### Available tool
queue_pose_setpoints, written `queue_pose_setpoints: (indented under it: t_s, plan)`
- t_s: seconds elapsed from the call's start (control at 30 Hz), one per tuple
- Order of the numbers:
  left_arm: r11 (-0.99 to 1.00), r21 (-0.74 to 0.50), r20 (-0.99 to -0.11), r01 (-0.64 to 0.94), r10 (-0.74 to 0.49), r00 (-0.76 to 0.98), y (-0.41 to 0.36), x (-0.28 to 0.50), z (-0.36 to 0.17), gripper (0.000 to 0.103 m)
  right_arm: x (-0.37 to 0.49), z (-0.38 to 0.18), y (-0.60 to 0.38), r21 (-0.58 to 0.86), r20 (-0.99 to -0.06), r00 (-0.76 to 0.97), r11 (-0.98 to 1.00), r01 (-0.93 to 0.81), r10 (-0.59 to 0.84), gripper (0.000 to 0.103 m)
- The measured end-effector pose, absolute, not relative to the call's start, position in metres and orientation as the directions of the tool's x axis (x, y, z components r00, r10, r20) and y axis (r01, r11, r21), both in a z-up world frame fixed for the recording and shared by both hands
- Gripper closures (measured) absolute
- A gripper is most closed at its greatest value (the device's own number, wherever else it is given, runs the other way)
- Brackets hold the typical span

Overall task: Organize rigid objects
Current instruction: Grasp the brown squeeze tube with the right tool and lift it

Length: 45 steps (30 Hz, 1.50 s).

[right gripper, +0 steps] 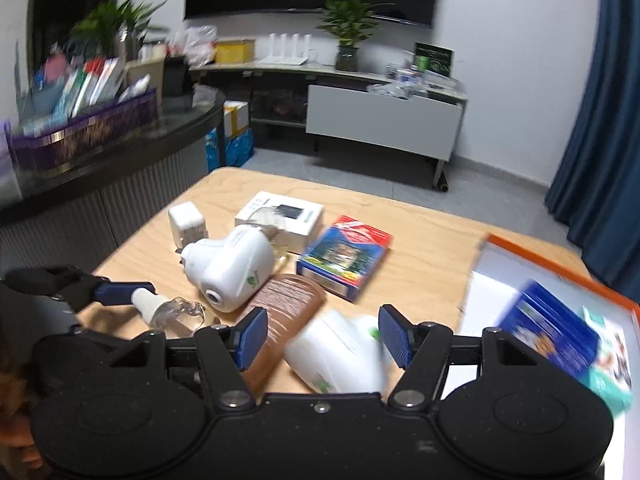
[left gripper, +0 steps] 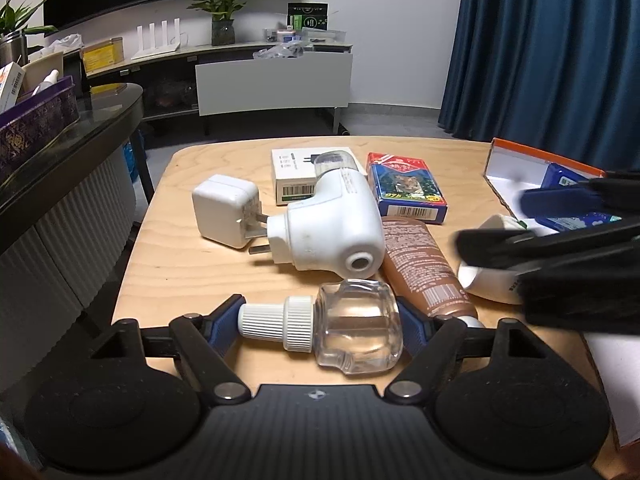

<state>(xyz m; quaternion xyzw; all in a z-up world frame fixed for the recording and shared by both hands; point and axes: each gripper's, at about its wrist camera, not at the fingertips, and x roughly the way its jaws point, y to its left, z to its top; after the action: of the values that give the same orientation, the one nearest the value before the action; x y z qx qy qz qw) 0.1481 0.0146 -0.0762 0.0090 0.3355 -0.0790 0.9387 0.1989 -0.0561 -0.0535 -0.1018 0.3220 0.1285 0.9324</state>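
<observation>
On the near left of the wooden surface my left gripper points forward and downward, level across, with its fingers closed on the clear bottle. That bottle lies on its side across the gap: one blue pad touches the white ribbed cap, the other presses the glass base. From the right wrist view the same left gripper comes in low from the left edge, its finger at the cap.

Just beyond the bottle a white square charger lies with its prongs toward the white plug-in device, which partly covers a flat white box. A brown tube lies just right of the device, and beyond it is a blue card box.

My right gripper also tilts downward, rolled slightly, blurred. Its fingers stand apart, straddling a second white device that lies on the surface; I see a gap at each pad, so they grip nothing. In the left wrist view the right gripper crosses from the right edge above that device.

Farthest right, an orange-rimmed tray holds a blue packet.
</observation>
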Motion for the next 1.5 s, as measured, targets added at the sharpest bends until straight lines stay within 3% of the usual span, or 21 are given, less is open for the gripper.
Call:
queue_pose_setpoints:
  t_s: [0.13,0.23,0.3,0.4,0.5,0.6,0.67,0.77,0.9,1.0,1.13,1.23,1.33,1.5]
  plan:
    - [0.986,-0.040,-0.628,0.164,-0.152,0.763,0.016,0.148,-0.076,0.023,0.207,-0.062,-0.067,-0.198,-0.639,0.769,0.970,-0.141,-0.019,0.030]
    - [0.984,-0.059,-0.625,0.170,-0.170,0.762,0.019,0.148,-0.076,0.023,0.189,-0.055,-0.102,-0.300,-0.564,0.782,0.948,0.106,-0.266,0.029]
    - [0.983,-0.067,-0.621,0.170,-0.174,0.764,0.020,0.148,-0.077,0.023,0.178,-0.045,-0.133,-0.268,-0.579,0.736,0.934,0.235,-0.351,0.028]
    - [0.983,-0.074,-0.619,0.166,-0.176,0.766,0.019,0.149,-0.076,0.023,0.160,-0.032,-0.167,-0.142,-0.616,0.720,0.945,0.296,-0.319,0.026]
    - [0.983,-0.084,-0.617,0.166,-0.182,0.765,0.022,0.148,-0.076,0.023,0.145,-0.022,-0.171,-0.093,-0.582,0.755,0.946,0.309,-0.304,0.026]
    - [0.982,-0.093,-0.619,0.162,-0.184,0.763,0.025,0.147,-0.075,0.023,0.142,-0.019,-0.150,-0.007,-0.568,0.812,0.988,0.157,-0.133,0.025]
    - [0.981,-0.107,-0.619,0.163,-0.194,0.761,0.028,0.145,-0.074,0.023,0.146,-0.024,-0.127,-0.049,-0.572,0.819,0.998,0.026,-0.050,0.024]
    - [0.980,-0.110,-0.618,0.166,-0.198,0.761,0.029,0.141,-0.074,0.023,0.155,-0.039,-0.094,-0.162,-0.590,0.805,0.985,-0.053,-0.054,0.024]
    - [0.981,-0.103,-0.614,0.162,-0.191,0.766,0.031,0.138,-0.074,0.023,0.158,-0.044,-0.074,-0.211,-0.570,0.821,0.973,-0.094,-0.044,0.023]
    - [0.981,-0.108,-0.610,0.159,-0.191,0.769,0.035,0.136,-0.075,0.023,0.146,-0.038,-0.070,-0.187,-0.527,0.849,0.969,-0.160,0.039,0.020]
    - [0.984,-0.087,-0.608,0.156,-0.176,0.774,0.032,0.135,-0.076,0.023,0.162,-0.051,-0.052,-0.223,-0.574,0.817,0.952,-0.212,0.047,0.020]
    - [0.982,-0.108,-0.603,0.155,-0.189,0.775,0.036,0.135,-0.075,0.023,0.186,-0.062,-0.063,-0.261,-0.625,0.773,0.962,-0.078,-0.106,0.020]
    - [0.981,-0.117,-0.602,0.152,-0.192,0.775,0.039,0.134,-0.075,0.023,0.181,-0.049,-0.103,-0.278,-0.515,0.739,0.900,0.335,-0.434,0.017]
    - [0.980,-0.118,-0.595,0.158,-0.197,0.779,0.037,0.136,-0.076,0.023,0.167,-0.040,-0.133,-0.265,-0.501,0.694,0.855,0.446,-0.517,0.020]
